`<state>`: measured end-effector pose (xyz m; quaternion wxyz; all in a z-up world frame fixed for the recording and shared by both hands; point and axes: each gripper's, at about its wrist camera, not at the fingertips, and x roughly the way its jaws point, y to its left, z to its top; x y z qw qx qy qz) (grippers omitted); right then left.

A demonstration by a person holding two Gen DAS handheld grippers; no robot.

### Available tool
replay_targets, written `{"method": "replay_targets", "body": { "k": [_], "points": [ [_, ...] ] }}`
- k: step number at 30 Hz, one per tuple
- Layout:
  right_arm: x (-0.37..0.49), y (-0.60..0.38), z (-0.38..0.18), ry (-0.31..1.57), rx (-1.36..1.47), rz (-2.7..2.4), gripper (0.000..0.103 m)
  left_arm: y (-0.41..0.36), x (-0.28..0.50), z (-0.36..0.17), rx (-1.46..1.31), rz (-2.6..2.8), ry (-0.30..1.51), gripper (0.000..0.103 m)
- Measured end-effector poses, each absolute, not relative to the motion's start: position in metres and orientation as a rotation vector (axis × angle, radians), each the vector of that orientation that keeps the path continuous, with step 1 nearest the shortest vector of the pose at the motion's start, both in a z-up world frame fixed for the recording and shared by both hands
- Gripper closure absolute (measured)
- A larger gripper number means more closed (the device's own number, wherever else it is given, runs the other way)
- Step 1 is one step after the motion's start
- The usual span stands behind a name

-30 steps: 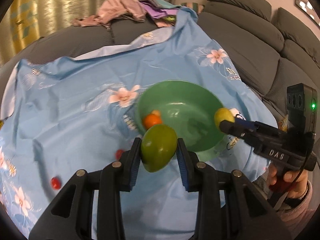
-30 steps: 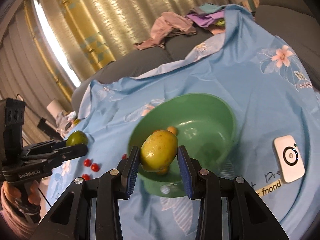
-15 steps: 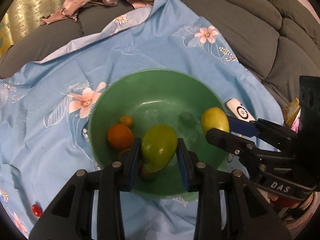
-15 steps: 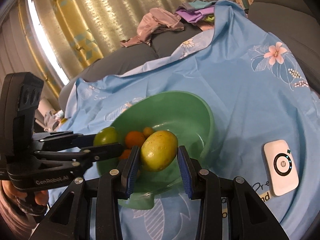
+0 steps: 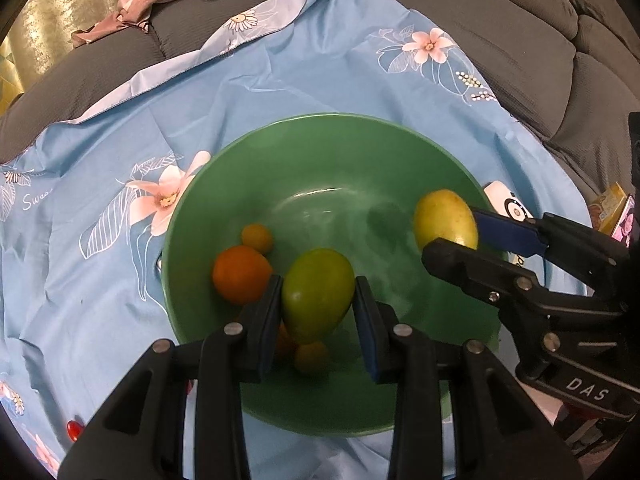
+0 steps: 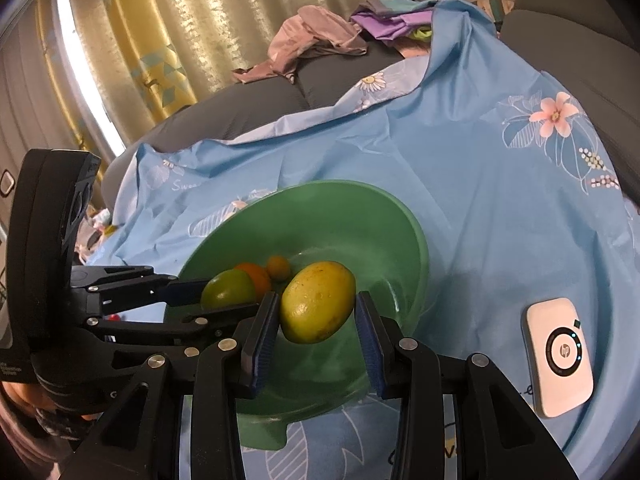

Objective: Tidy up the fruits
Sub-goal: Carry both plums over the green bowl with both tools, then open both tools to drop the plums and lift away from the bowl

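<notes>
Left wrist view: left hand-held gripper (image 5: 317, 298) clenched on a green fruit (image 5: 316, 294), held over the green bowl (image 5: 320, 132); orange fruit (image 5: 240, 274) and small orange ones lie inside; bowl sits on blue floral cloth (image 5: 100, 280).

Right wrist view: right hand-held gripper (image 6: 316, 312) clenched on a yellow fruit (image 6: 318, 300) above the bowl's near side; white device (image 6: 558, 356) lies on the cloth beside it.

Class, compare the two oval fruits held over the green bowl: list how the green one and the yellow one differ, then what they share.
Colour: the green oval fruit is plain green; the yellow oval fruit is yellow with brown speckles.
Holder: the green one sits in the left hand-held gripper, the yellow one in the right hand-held gripper.
Shared: both are smooth, egg-shaped, similar in size and held above the green plastic bowl.
</notes>
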<state>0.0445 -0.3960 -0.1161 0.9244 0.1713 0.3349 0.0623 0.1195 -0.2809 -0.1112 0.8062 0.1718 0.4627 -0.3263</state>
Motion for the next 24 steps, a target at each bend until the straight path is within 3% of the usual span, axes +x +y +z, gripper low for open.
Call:
{"method": "replay_targets", "body": {
  "k": [3, 8, 10, 24],
  "points": [
    [0.046, -0.394, -0.116, 0.695, 0.343, 0.122, 0.063, -0.281, 0.12, -0.111, 0.363, -0.694, 0.986, 0.067],
    [0.047, -0.391, -0.115, 0.707, 0.335, 0.104, 0.062, -0.276, 0.122, -0.107, 0.362, -0.659, 0.954, 0.047],
    [0.047, -0.392, -0.113, 0.708, 0.333, 0.091, 0.058, -0.272, 0.122, -0.103, 0.351, -0.658, 0.949, 0.044],
    [0.014, -0.377, -0.095, 0.688, 0.372, 0.14, 0.058, -0.195, 0.072, -0.071, 0.305, -0.551, 0.875, 0.012]
  ]
}}
